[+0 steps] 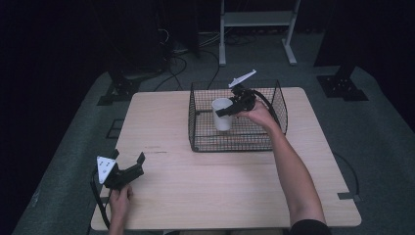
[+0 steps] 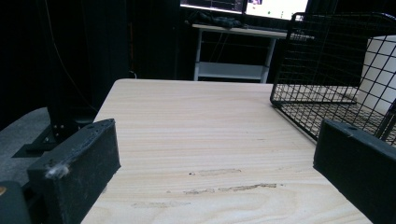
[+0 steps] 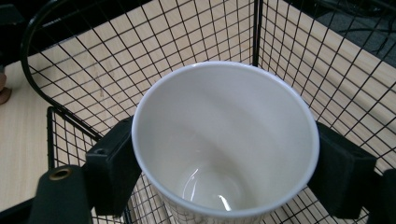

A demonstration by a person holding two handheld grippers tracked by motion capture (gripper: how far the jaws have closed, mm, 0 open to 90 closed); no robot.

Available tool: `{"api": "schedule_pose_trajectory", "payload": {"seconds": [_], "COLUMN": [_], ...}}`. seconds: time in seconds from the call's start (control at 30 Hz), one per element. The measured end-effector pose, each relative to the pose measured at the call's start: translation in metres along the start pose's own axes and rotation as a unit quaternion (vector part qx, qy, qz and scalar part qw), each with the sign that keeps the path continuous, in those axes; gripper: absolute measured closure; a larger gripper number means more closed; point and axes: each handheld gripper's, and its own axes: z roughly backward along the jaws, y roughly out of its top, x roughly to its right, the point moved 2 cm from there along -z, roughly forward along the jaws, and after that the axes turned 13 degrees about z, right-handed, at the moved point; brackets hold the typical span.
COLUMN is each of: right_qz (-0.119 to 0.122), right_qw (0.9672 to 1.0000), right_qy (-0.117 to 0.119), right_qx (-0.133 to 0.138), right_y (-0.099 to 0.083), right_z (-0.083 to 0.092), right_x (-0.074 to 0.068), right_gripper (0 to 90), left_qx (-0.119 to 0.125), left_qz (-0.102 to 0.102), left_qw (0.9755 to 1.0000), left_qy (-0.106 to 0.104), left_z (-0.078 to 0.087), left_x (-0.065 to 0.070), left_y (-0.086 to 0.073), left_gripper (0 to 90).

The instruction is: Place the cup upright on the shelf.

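Here, from the high view, a white cup (image 1: 222, 113) is held upright inside the wire basket (image 1: 274, 139) near the table's far edge, clamped by the right gripper (image 1: 226, 111), apparently for setting down. The left gripper (image 1: 128, 157) rests near the near-left corner, jaws apart. In the right gripper view, the cup (image 3: 224, 154) is squeezed from both sides.

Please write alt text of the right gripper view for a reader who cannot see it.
The right gripper holds a white cup by its sides, seen from above; the cup is empty and upright. Around it is a black wire basket, with the wooden table beyond the mesh.
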Motion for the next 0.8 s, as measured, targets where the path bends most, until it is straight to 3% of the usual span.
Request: {"api": "schedule_pose_trajectory", "payload": {"seconds": [0.5, 0.8], "right_qz": [-0.005, -0.006], "right_qw": [0.9994, 0.9992], "right_qy": [-0.005, -0.002], "right_qx": [-0.035, -0.038], "right_y": [-0.005, -0.003], "right_z": [-0.011, -0.016], "right_x": [0.002, -0.001], "right_gripper": [19.1, 19.1], "left_qx": [0.001, 0.001], "left_qz": [-0.001, -0.001], "left_qw": [1.0000, 1.0000], "left_qy": [0.000, -0.002], "left_z": [0.000, 0.000], "left_x": [0.000, 0.000], "left_y": [0.000, 0.000], "left_gripper": [0.0, 0.0]}}
